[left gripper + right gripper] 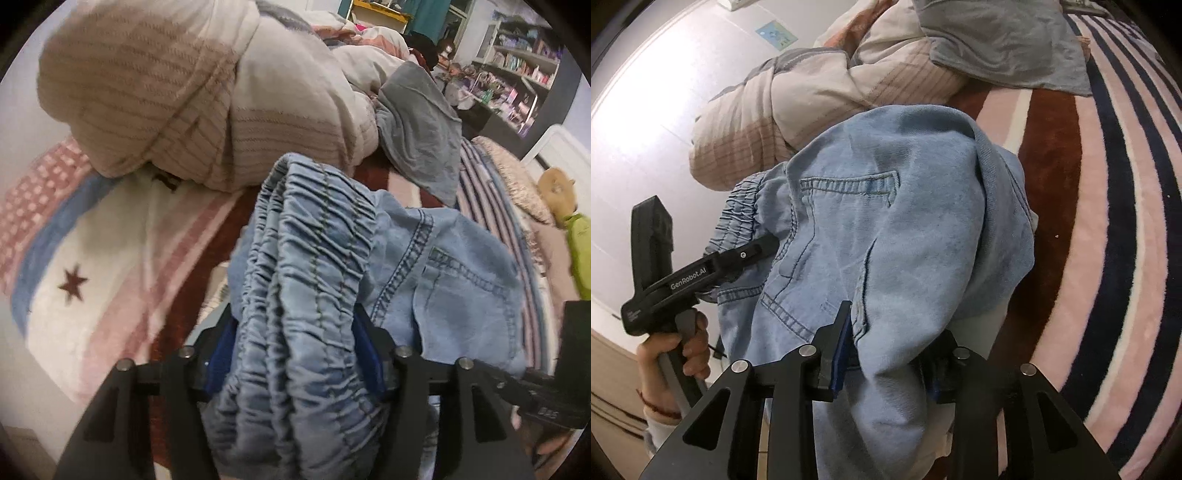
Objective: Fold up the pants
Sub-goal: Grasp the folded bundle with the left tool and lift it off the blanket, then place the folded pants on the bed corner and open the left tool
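Pants (pixel 886 229) hang bunched between my 2 grippers, above the striped blanket (pixel 1108 221). Left gripper (pixel 295 354) is clamped on the elastic waistband (pixel 314 229); right gripper (pixel 886 354) pinches denim below the back pocket (pixel 849 188). Judgement: to do this step well, pull the grippers apart until the cloth is taut, then lower flat. Waistband points left; the long axis cannot be read while crumpled. Duvet (pixel 812 92) lies beyond.
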A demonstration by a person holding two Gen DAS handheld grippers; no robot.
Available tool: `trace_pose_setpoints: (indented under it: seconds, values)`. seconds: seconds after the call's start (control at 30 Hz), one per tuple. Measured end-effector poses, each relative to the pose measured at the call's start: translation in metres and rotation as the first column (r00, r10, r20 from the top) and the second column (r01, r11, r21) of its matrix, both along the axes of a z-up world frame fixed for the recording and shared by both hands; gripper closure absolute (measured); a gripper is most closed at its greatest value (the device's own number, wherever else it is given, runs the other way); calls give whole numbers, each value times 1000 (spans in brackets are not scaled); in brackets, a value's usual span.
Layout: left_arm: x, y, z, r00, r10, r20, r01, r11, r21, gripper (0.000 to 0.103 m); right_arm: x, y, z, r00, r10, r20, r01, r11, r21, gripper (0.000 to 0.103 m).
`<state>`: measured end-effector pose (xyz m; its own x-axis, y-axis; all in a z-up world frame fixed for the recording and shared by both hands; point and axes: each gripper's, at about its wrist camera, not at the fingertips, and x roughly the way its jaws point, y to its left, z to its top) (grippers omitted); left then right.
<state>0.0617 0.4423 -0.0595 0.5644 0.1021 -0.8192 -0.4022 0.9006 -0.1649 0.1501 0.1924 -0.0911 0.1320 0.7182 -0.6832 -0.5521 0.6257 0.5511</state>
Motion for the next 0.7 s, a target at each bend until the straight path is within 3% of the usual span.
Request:
trace_pose_setpoints:
  seconds: [0.27,0.4,0.6,0.7]
  values:
    - [-14,-23,13,999,28,26,-31,993,113,45,-14,-7,11,994,-10,106,18,997,-74,60]
    - [-31,-36,26,995,48,82,-60,987,152,29,-24,-21,22,985,-11,174,30,994,-105,48]
    - [-61,-87,58,976,10,218,-68,963,260,22,-48,-81,39,954,-47,295,79,992,-98,28]
    - [-71,-126,72,960,-45,278,-42,953,301,18,-60,-124,45,934,-89,347,132,986,-101,26]
